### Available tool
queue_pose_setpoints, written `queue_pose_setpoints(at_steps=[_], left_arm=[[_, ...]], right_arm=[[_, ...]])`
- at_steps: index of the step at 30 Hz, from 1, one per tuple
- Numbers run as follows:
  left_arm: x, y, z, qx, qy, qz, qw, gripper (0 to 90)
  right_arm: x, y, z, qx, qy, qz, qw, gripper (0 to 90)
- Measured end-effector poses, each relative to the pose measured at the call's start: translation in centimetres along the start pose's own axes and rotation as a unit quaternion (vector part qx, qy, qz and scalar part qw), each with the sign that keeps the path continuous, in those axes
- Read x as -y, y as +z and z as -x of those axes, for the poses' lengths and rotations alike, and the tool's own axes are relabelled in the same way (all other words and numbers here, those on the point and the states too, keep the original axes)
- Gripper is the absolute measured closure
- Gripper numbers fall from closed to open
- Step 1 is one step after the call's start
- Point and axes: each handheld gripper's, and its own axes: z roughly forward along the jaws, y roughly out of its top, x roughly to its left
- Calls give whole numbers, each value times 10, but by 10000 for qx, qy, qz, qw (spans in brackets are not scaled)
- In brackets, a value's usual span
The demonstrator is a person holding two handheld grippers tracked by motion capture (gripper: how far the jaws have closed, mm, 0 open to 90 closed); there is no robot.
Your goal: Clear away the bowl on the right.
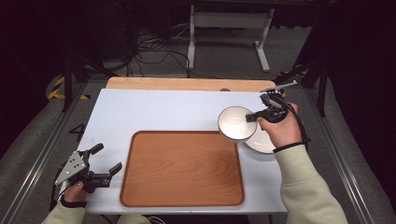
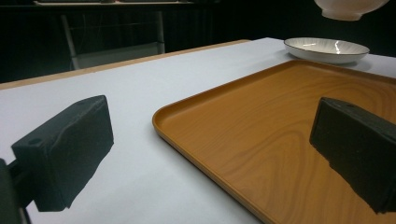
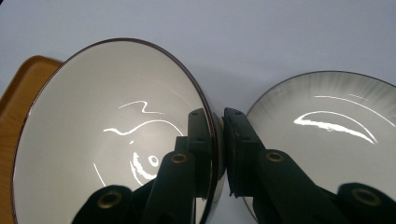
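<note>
My right gripper [image 1: 252, 117] is clamped on the rim of the white bowl [image 1: 235, 123], centre-right of the high view. In the right gripper view one of my fingers [image 3: 200, 140] sits inside the bowl [image 3: 107, 140], the other outside, and the rim is pinched between them. The bowl is held off the surface [image 1: 154, 112]; it hangs over the upper right corner of the wooden tray [image 1: 182, 169]. In the left gripper view its underside [image 2: 349, 8] shows at the top right, above everything else.

White plate [image 1: 262, 140] sits on the surface just right of the tray, partly under the bowl and my right hand [image 1: 280, 126] in the high view. Right gripper view has the plate [image 3: 322, 135] at right, beside the bowl. In the left gripper view it [image 2: 327, 49] lies flat just past the tray's far edge.

My left gripper [image 1: 103, 159] is at lower left of the high view, just off the tray's left edge, fingers spread wide with nothing between them. The left gripper view shows the fingers [image 2: 70, 149] well apart, one over the bare surface [image 2: 140, 84], the other over the tray [image 2: 261, 135].
</note>
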Motion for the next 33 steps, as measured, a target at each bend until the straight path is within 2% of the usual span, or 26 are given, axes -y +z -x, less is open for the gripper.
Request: queue_pose_setpoints(at_steps=[5, 9, 13, 15, 18, 24, 33], left_arm=[[0, 0, 0, 2, 15, -4, 10000, 3], [0, 0, 0, 4, 14, -7, 10000, 2], [0, 0, 0, -1, 6, -2, 10000, 2], [0, 0, 0, 4, -1, 7, 10000, 2], [0, 0, 0, 6, 3, 4, 10000, 3], [0, 0, 0, 4, 18, 19, 10000, 3], [0, 0, 0, 9, 9, 22, 10000, 3]], right_arm=[[-3, 5, -24, -175, -200, -98, 9996, 823], [-4, 9, -46, -383, -403, -165, 9983, 822], [-5, 14, -65, -493, -580, -218, 9969, 821], [-5, 15, -69, -512, -595, -225, 9967, 822], [-6, 20, -84, -653, -726, -262, 9949, 821], [-5, 26, -103, -887, -880, -344, 9916, 819], [-4, 35, -128, -1193, -999, -421, 9869, 817]])
